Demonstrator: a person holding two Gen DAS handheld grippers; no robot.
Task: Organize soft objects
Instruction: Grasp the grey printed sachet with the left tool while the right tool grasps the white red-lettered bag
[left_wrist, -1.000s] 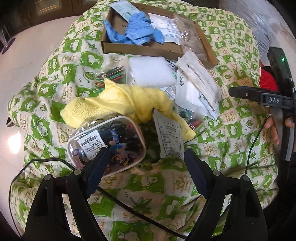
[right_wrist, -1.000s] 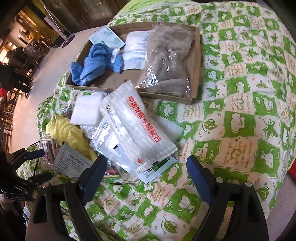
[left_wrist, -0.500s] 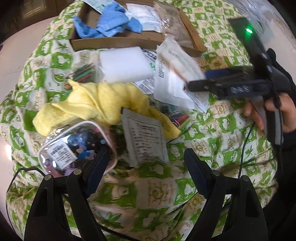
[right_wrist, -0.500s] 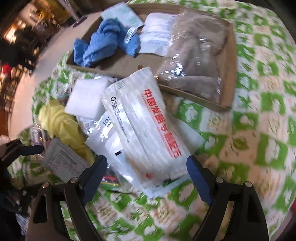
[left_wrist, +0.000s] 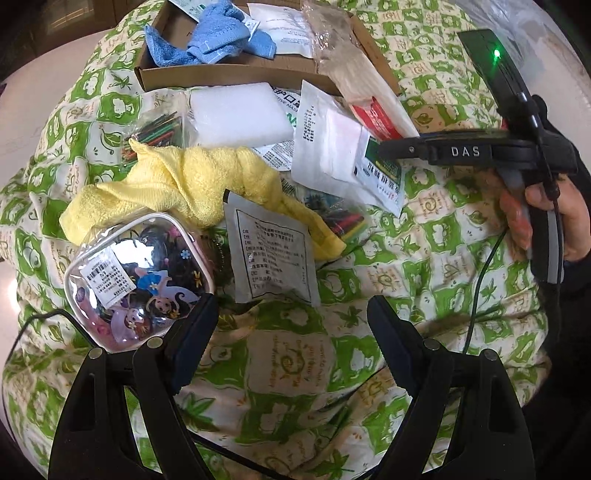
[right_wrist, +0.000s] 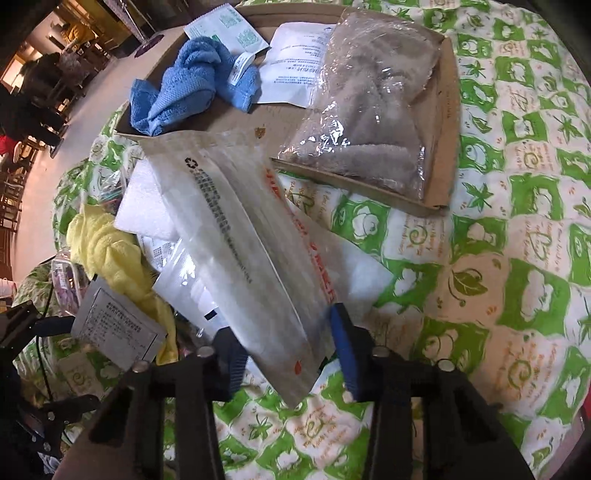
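Observation:
My right gripper (right_wrist: 286, 350) points down at the green quilt (right_wrist: 517, 258), its jaws closing. Its pads press both sides of a white plastic pouch with red lettering (right_wrist: 240, 240), which buckles up into a ridge between them. In the left wrist view that pouch (left_wrist: 369, 99) leans against the cardboard tray (left_wrist: 236, 74). My left gripper (left_wrist: 291, 321) hangs open over bare quilt. A clear cartoon pouch (left_wrist: 140, 277) touches its left finger, and a grey sachet (left_wrist: 273, 254) lies just ahead. A yellow towel (left_wrist: 192, 181) sprawls behind them.
The cardboard tray (right_wrist: 439, 147) holds a blue towel (right_wrist: 184, 92), a bagged brown towel (right_wrist: 369, 110) and paper sachets. A white foam block (left_wrist: 236, 110), bags of coloured sticks (left_wrist: 159, 129) and flat packets crowd the pile. A hand (left_wrist: 546, 214) holds the right tool.
The right gripper's jaws have gone from wide apart to narrow around the white pouch, which now stands folded up. The left gripper drifted a little nearer to the pile, still open.

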